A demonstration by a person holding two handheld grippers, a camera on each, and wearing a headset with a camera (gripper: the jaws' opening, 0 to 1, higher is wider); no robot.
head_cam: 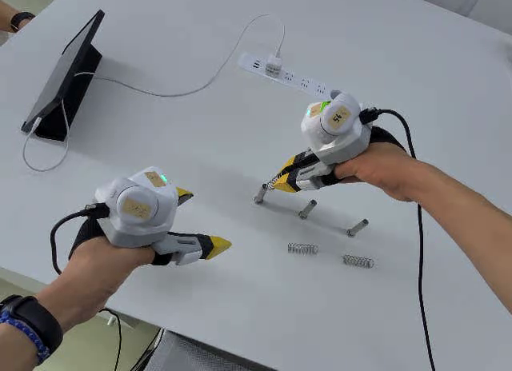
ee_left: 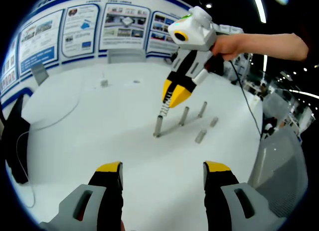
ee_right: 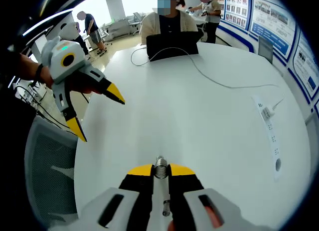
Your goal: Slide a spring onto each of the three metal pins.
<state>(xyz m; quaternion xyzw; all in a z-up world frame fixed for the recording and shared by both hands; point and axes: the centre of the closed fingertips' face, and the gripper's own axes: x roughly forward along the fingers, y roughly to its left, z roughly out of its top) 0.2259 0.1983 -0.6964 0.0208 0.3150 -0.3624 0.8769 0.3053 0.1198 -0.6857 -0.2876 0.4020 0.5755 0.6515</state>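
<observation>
Head view: right tongs (head_cam: 276, 184) clamped on a spring (ee_left: 163, 109), its lower end at the left pin's (head_cam: 260, 196) top. Left tongs (head_cam: 202, 219) spread wide. Two loose springs (head_cam: 302, 248) (head_cam: 358, 261) lie on the tabletop (head_cam: 200, 123), nearer.

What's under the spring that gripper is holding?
An upright pin on the table, right below the spring in the right gripper. Whether its tip is inside the coils is hidden.

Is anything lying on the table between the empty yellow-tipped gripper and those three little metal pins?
No. In the left gripper view the white table is bare all the way from the left gripper to the pins.
</observation>
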